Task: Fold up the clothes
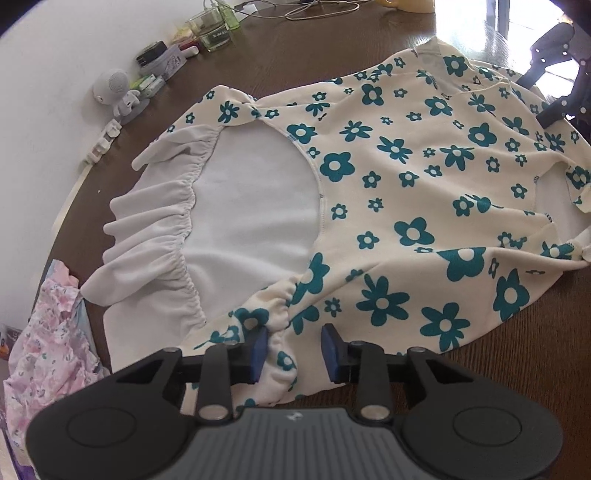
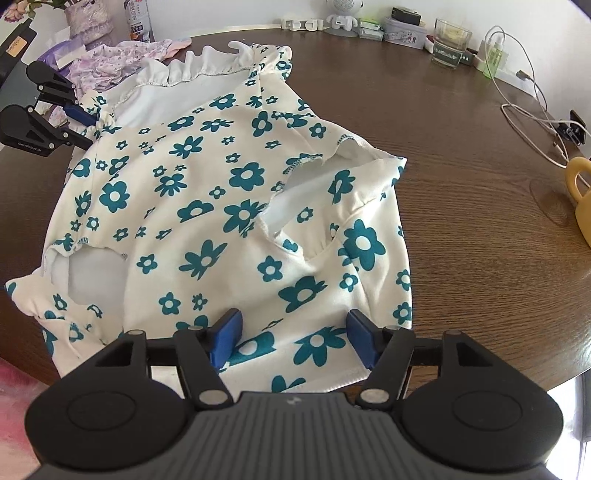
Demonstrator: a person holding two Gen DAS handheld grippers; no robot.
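Right now the left gripper [image 1: 294,353] is sitting with its blue pads spread, a gathered bit of the floral top [image 1: 406,192] bunching up between them near the ruffled shoulder, not yet pinched. Over on the other side, the right gripper [image 2: 294,341] is hanging wide apart too, straddling the hem edge of the same garment, which is lying spread across the dark wooden surface [image 2: 461,184] with its white lining [image 1: 255,199] showing through the neck opening.

Risk-wise, I'm judging that the left pads are catching only the puffy gather, so a close here could be grabbing one layer and leaving the back panel trailing, giving a lopsided fold. The right pads are sitting over flat cloth rather than an edge, so they may be skidding across the fabric without taking hold. A sleeve [image 2: 354,184] is lying folded over and rumpled, and that could be getting trapped inside the fold. The pink patterned clothing [image 1: 48,350] is lying just beside the ruffle and could be getting dragged along.

Looking outward to containers: a clear glass [image 2: 451,42] is standing at the far rim, contents too blurred to call; a floral tin [image 2: 404,35] beside it is shut with a dark box on top; a yellow mug [image 2: 581,199] is standing at the right edge, its inside hidden.
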